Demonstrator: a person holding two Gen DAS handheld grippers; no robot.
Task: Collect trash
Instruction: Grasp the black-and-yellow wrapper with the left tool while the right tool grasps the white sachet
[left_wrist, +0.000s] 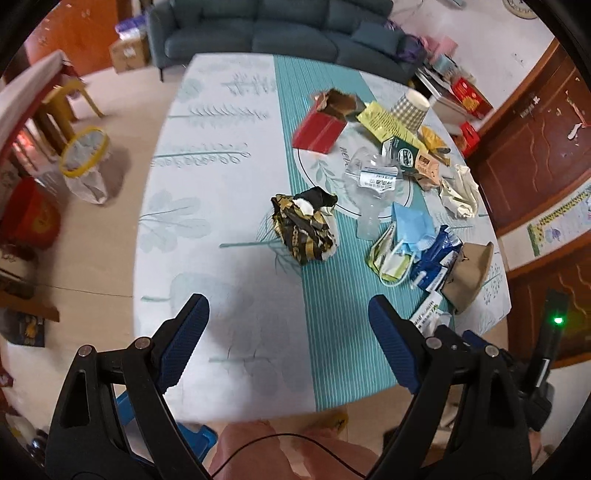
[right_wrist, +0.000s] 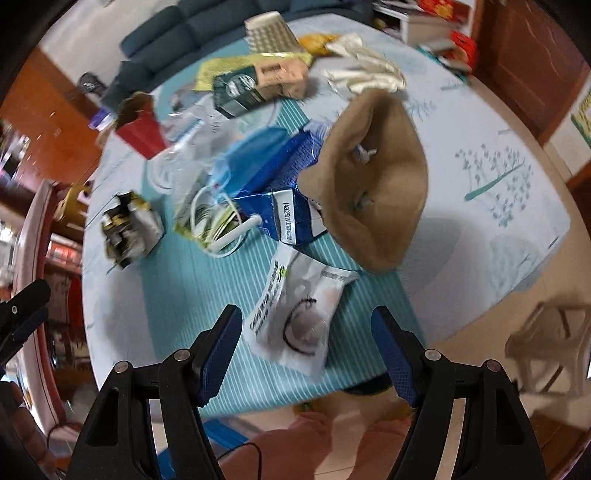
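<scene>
Two grippers in view, both empty. Left gripper (left_wrist: 288, 314): jaws spread wide, nothing between pads, hovering over bare tablecloth nr the near edge of the table (left_wrist: 207, 206). Right gripper (right_wrist: 306, 325): jaws also spread, hovering just above a white sachet (right_wrist: 295, 314) lying flat nr the near edge; contact not evident, view blurred.

Trash location: approx. a dozen items, uncollected, strewn along the right half of the table from near edge to far edge. Nearest the right gripper: white sachet, then tan paper bag (right_wrist: 373, 181), blue foil wrapper (right_wrist: 280, 206), blue face mask (right_wrist: 258, 147). Mid-table: crumpled black-and-gold wrapper (left_wrist: 306, 229), clear plastic bottle (left_wrist: 369, 184). Toward far edge: red carton (left_wrist: 319, 131), checked paper cup (left_wrist: 410, 107), yellow leaflet (left_wrist: 384, 122), dark green box (left_wrist: 404, 155), crumpled cream paper (left_wrist: 460, 192). Lined bin w/ yellow rim (left_wrist: 83, 162) stands on floor, well apart from the table's left edge.

Assessment: step in hand = approach for a first pick; task appears at outset, no item secured.

Next move, est.: right gripper descends over sachet, pads straddling its width, closes on it. Sachet is thin and flat, so pinch at a raised edge or crease is advisable; slip risk otherwise. Left gripper's likeliest target: black-and-gold wrapper, straight ahead. Carry to bin requires clearing the left edge.
</scene>
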